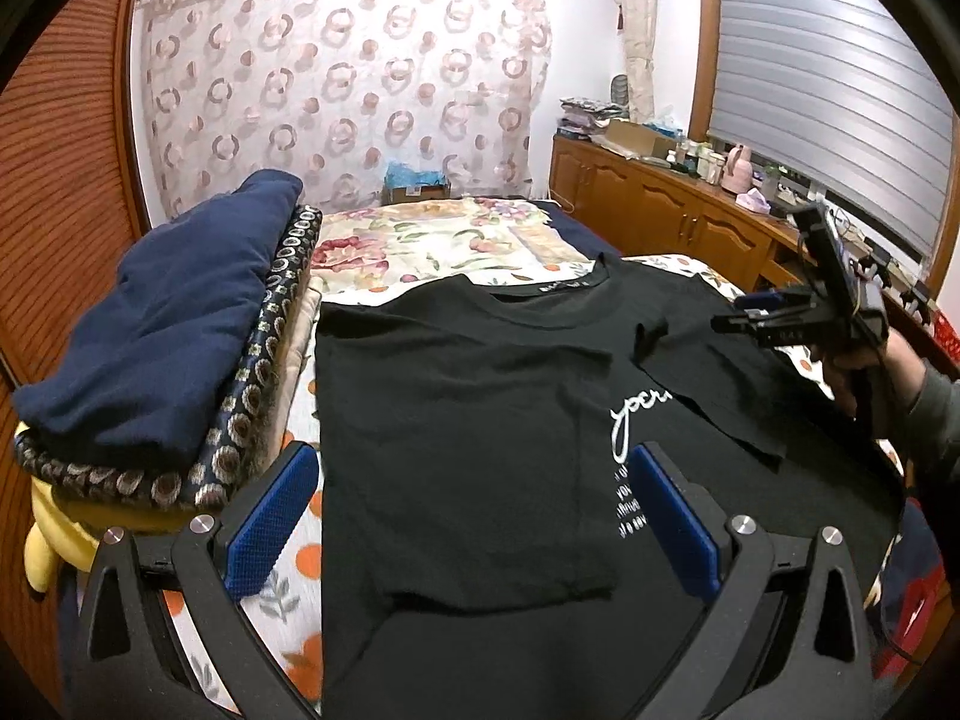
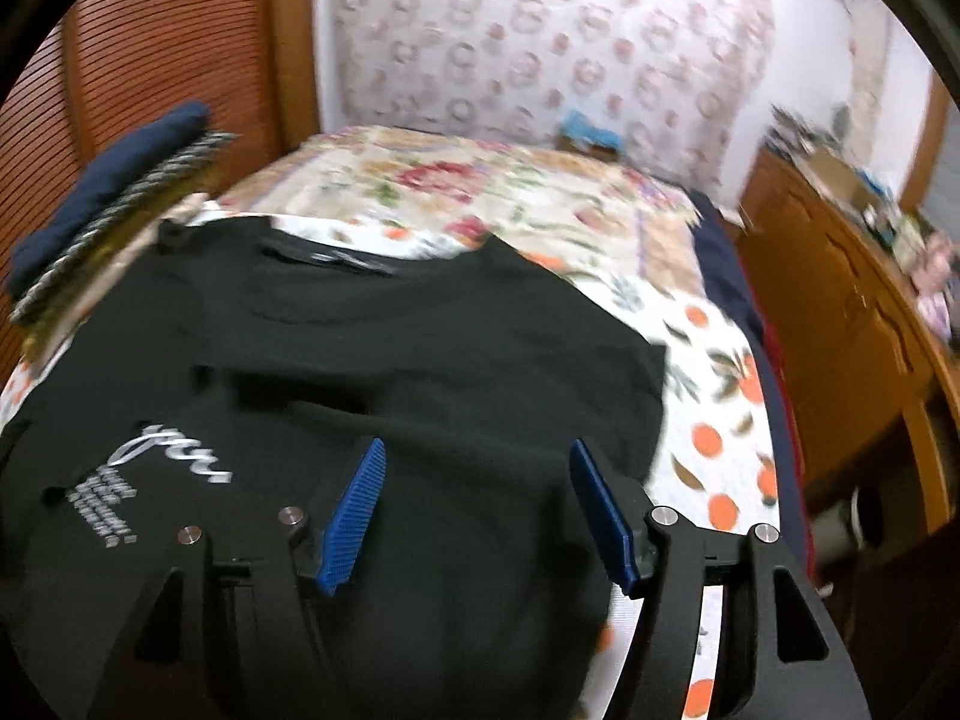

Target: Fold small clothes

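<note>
A black T-shirt point(image 1: 468, 420) with white lettering lies flat on the bed, its left side folded inward and its right sleeve folded over the chest. It also shows in the right wrist view point(image 2: 390, 348). My left gripper point(image 1: 474, 510) is open and empty, with blue pads, hovering over the shirt's lower part. My right gripper point(image 2: 474, 510) is open and empty above the shirt's right side; it also shows in the left wrist view point(image 1: 729, 321), held over the right sleeve.
A stack of folded bedding with a navy cloth point(image 1: 156, 324) on top stands at the bed's left. The floral bedsheet point(image 1: 432, 246) stretches beyond the shirt. A wooden cabinet point(image 1: 672, 210) with clutter runs along the right. A curtain point(image 1: 336, 78) hangs behind.
</note>
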{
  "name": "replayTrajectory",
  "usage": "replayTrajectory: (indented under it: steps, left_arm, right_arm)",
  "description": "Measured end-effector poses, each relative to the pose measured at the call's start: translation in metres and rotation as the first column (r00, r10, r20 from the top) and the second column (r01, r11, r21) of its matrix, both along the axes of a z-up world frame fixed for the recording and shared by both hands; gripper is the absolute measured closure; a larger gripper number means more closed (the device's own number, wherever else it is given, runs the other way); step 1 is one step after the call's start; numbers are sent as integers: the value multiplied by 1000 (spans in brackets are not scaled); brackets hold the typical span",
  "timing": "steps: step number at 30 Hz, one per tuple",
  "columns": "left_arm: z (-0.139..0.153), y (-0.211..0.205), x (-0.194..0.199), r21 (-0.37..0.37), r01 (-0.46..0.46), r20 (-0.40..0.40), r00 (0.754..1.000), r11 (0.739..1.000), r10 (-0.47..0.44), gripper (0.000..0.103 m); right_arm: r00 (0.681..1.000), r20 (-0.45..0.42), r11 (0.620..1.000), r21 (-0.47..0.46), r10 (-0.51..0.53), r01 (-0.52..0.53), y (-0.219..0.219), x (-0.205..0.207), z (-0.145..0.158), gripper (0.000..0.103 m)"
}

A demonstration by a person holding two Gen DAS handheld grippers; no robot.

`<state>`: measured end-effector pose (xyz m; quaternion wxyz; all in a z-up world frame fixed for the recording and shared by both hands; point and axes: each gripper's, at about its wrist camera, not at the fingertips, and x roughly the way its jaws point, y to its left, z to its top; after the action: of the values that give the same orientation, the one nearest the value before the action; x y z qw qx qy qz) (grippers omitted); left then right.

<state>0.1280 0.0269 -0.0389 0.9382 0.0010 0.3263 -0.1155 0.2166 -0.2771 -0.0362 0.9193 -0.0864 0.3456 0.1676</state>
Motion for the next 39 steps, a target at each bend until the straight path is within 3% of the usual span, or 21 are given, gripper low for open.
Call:
replayTrajectory:
  steps: [6,10,13,18,23,27,33,39]
  left_arm:
    - [-6,2,21,32,-10,-25,1000,999,11,0]
    - [-7,5,37,47,-10,-48,999,999,13,1]
    - [-7,6,53,73,-7,-65,998,997,11,9]
    - [-7,8,82,93,9,-114,993,996,1,35]
    - [-13,12,113,134,-1,-175,984,991,24,52]
    - [-26,18,129,175,-8,-236,970,985,50,63]
    - [-36,15,146,241,-25,-276,957,970,93,65]
    - [-52,10,154,343,-37,-297,944,939,146,65]
  right_arm:
    - [997,-68,996,79,-22,27,-19,27,-13,37]
    - [998,-65,998,54,-14,17,-10,44,-11,37]
    - [998,-53,999,26,-19,21,-5,60,-12,37]
    - [1000,-9,999,21,-29,29,-7,68,-14,37]
    - [998,-16,998,5,-69,69,-15,76,-22,37]
    - [998,-25,997,47,-63,64,-16,77,-29,37]
    - [998,-25,997,45,-64,66,-14,78,-28,36]
    - [998,-22,997,43,-66,67,-16,78,-27,36]
